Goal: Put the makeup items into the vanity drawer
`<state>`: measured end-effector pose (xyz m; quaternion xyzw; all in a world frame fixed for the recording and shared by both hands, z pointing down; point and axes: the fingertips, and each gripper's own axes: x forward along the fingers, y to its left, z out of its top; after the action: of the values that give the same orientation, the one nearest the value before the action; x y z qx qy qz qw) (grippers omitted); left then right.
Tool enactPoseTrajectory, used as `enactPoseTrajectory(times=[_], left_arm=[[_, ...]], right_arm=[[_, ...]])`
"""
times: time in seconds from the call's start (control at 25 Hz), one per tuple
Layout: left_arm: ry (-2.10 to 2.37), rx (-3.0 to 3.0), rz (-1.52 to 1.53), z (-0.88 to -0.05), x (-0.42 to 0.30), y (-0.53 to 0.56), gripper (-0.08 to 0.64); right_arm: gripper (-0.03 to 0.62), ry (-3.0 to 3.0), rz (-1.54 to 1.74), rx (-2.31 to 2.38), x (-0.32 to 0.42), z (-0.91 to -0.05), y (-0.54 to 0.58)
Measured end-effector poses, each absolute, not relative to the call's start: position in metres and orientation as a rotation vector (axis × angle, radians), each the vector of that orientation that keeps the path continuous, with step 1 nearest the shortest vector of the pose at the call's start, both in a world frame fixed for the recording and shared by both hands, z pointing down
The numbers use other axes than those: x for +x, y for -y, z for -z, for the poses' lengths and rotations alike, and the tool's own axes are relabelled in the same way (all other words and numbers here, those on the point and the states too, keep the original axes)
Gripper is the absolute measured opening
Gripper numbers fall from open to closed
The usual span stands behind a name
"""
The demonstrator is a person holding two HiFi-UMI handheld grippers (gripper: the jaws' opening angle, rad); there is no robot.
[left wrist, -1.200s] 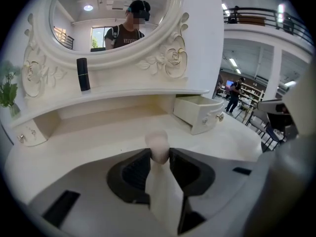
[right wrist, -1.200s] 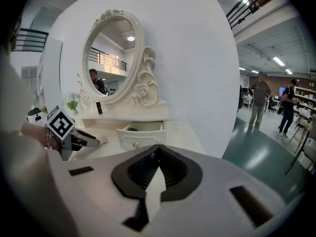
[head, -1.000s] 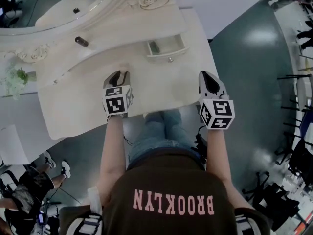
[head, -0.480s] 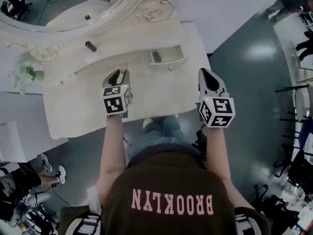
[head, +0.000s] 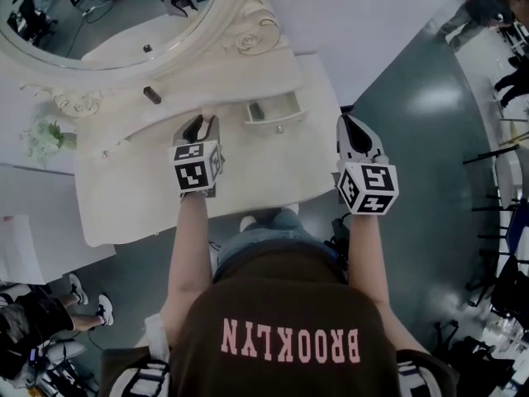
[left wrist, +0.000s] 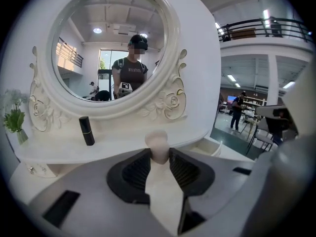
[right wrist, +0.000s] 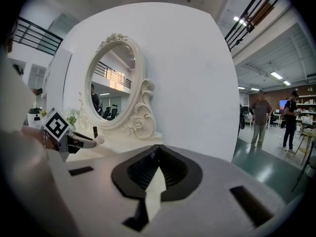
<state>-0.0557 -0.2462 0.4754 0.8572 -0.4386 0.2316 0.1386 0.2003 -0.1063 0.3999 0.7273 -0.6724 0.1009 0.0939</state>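
Note:
My left gripper (head: pixel 202 121) hovers over the cream vanity top (head: pixel 132 190), shut on a small pale, rounded makeup item (left wrist: pixel 159 144) that pokes out past the pads. The open drawer (head: pixel 278 120) lies just right of it, with a dark item (head: pixel 256 112) inside. A black lipstick tube (head: pixel 152 95) stands on the shelf under the mirror, seen beyond my left gripper (left wrist: pixel 159 153) as the same lipstick tube (left wrist: pixel 86 131). My right gripper (head: pixel 345 123) hangs off the vanity's right edge. In its own view the right gripper (right wrist: pixel 158 150) has its jaws meeting with nothing between them.
An oval mirror (head: pixel 99 15) in a carved frame backs the vanity. A small green plant (head: pixel 43 136) stands at the left end. The person's legs sit under the front edge. Grey floor lies to the right, where people stand far off (right wrist: pixel 260 123).
Both grippers have risen above the vanity, which now sits lower and smaller beneath them. The left gripper still holds the pale item. The right stays shut.

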Motion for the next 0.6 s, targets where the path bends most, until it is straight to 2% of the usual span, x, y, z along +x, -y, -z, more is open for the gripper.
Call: enactPoseTrajectory(times=[0.6], left_arm=[[1.091, 2.598, -0.720, -0.476, 0.038, 0.233, 0.115]], right_arm=[[-0.003, 1.848, -0.339, 2.316, 0.270, -0.403, 0.059]])
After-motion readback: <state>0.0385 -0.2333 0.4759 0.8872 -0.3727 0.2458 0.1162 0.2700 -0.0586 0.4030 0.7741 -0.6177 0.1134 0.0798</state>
